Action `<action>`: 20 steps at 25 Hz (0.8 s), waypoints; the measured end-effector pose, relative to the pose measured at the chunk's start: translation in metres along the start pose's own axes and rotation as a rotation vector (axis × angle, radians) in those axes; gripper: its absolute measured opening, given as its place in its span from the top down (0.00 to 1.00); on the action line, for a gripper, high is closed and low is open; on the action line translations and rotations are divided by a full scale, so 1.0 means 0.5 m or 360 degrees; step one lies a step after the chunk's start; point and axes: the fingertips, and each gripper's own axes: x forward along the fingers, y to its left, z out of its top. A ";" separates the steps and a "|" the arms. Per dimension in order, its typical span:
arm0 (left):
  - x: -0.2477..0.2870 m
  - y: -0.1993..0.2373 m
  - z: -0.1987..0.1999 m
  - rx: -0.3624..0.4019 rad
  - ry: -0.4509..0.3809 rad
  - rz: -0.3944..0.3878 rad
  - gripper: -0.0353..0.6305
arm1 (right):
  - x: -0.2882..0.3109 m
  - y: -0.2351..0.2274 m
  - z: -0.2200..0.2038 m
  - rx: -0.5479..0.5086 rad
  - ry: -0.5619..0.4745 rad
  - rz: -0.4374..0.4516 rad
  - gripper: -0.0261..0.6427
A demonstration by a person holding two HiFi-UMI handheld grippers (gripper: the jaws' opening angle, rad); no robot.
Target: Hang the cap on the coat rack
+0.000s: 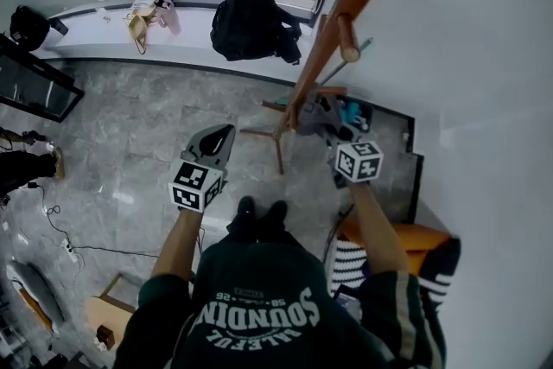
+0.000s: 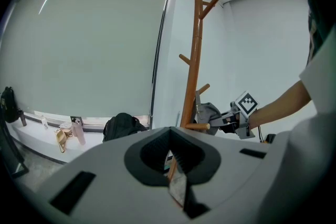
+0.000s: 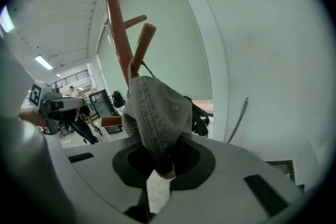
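Right gripper view shows the right gripper (image 3: 160, 165) clamped on the grey cap (image 3: 155, 113), held just beside an upward-angled peg (image 3: 142, 44) of the coat rack (image 3: 118, 34); lift the cap's opening over the peg tip before releasing. The left gripper (image 2: 170, 157) has its jaws together and empty. The person's sweatshirt (image 1: 259, 307) reads "SOUNDIN"; the smaller print is illegible.

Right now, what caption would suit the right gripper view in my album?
The right gripper pinches a grey cap close to a peg of the wooden coat rack.
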 end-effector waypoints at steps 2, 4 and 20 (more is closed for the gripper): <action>-0.004 0.000 -0.003 0.0000 0.0002 -0.0003 0.95 | 0.007 -0.016 -0.013 0.0022 0.0020 -0.0045 0.93; -0.005 -0.002 -0.006 -0.0001 0.0006 -0.0009 0.95 | 0.009 -0.029 -0.023 0.0068 0.0025 -0.0079 0.90; 0.016 -0.065 0.030 0.0071 -0.0032 -0.0166 0.95 | -0.118 -0.044 -0.057 0.0123 -0.0085 -0.0320 0.79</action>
